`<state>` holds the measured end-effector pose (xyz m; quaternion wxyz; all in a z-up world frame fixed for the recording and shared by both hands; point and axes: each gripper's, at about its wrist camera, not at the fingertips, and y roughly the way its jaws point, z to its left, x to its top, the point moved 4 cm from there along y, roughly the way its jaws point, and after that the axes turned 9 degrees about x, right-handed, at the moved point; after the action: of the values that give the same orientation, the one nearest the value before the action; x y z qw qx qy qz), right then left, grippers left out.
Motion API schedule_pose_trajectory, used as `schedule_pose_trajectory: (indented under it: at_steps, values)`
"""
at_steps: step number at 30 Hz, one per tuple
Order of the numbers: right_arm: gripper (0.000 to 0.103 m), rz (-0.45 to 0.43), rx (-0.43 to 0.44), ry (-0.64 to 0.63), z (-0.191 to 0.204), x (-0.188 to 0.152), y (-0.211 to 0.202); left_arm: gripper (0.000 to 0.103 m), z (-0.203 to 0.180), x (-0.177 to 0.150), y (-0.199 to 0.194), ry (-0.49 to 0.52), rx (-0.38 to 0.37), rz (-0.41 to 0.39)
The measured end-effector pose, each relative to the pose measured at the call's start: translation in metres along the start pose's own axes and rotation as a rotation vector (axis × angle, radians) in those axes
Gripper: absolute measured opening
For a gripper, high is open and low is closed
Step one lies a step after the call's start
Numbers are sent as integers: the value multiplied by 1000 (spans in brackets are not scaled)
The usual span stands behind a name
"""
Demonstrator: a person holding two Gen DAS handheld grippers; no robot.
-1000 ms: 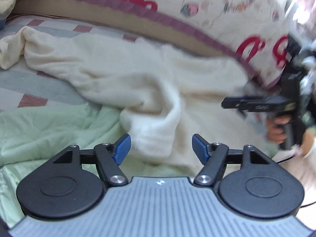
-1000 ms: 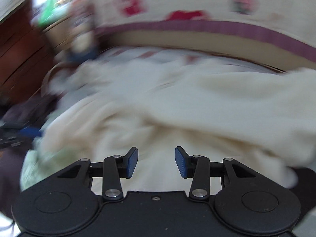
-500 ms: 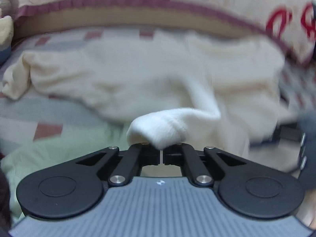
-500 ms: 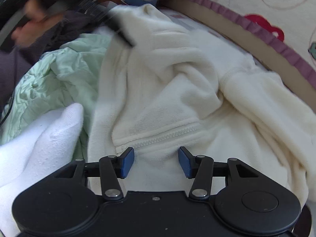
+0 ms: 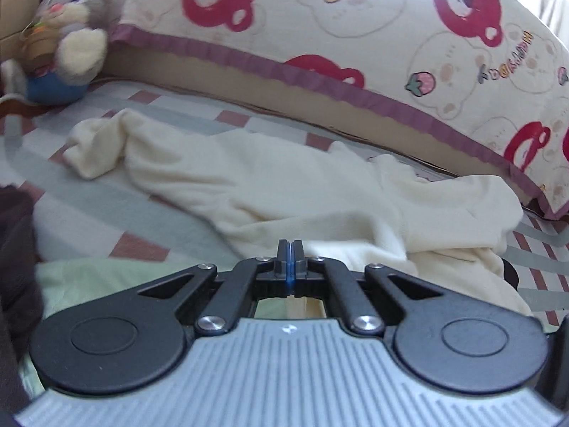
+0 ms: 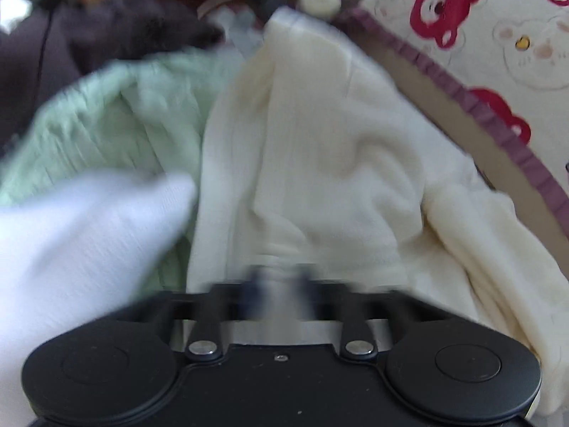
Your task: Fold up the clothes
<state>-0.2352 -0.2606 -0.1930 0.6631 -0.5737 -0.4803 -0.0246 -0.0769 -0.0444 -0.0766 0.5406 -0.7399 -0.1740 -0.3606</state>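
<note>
Spreading the cream fleece garment (image 5: 284, 185) looks like the step in hand, and it wants both corners kept taut while the cloth is drawn flat, the pull slow enough that the fleece does not bunch. The garment lies crumpled across the middle of the left wrist frame, one sleeve end trailing to the centre left, the bulk heaped at the lower right. At the bottom centre of that frame the left gripper (image 5: 288, 249) has its blue pads pressed together; whether a fold of fleece is pinched between them I cannot tell, though the cream edge runs right up to the tips. In the right wrist view the right gripper (image 6: 279, 277) at the lower centre is blurred by motion, and a gathered tuck of cream fleece seems clamped between its pads.

The surface is a bed with a pale green and pink checked sheet (image 5: 89, 213), a mint green crinkled garment (image 6: 106, 117) lying left of the fleece. A grey plush rabbit (image 5: 64, 35) sits at the upper left, a cream quilt printed with red bears (image 5: 355, 17) fills the upper right, and a white sock-like cloth (image 6: 71, 231) blurs the lower left of the right wrist frame
</note>
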Motion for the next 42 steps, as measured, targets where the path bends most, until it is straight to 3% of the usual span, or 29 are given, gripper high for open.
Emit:
schedule_pose_trajectory:
  at_steps: [3,7,10,12,14,20,24,28,32,33,34,36,42]
  values:
    - [5,-109,-46,90,-23,19,-28,2,-1,-14,-5,0,-35,8]
    - [6,-179,-128,221,-64,27,-51,6,-19,-40,-9,120,-50,26]
    - [6,-139,-230,264,-93,12,-50,26,-35,-45,-11,205,-58,36]
    - [6,-90,-296,319,-112,-3,-46,49,-45,-49,-13,262,-63,43]
    - [6,-52,-336,403,-130,-19,-42,58,-55,-53,-15,319,-68,50]
    - [7,-38,-345,595,-165,-45,-40,60,-87,-64,-22,495,-93,51]
    - [7,-47,-343,597,-163,-43,-40,72,-105,-70,-17,596,-105,-4]
    - [7,-51,-338,609,-164,-45,-40,72,-119,-79,12,695,-38,49]
    - [7,-83,-315,625,-164,-47,-41,72,-130,-88,39,839,67,38]
    - [8,-90,-306,633,-165,-48,-41,69,-129,-86,43,836,84,41]
    - [9,-98,-297,641,-165,-48,-41,63,-126,-82,46,809,95,47]
    - [11,-105,-274,657,-164,-50,-41,15,-120,-74,52,756,115,60]
    - [16,-101,-211,612,-149,-42,-35,10,-99,-39,29,600,223,-99]
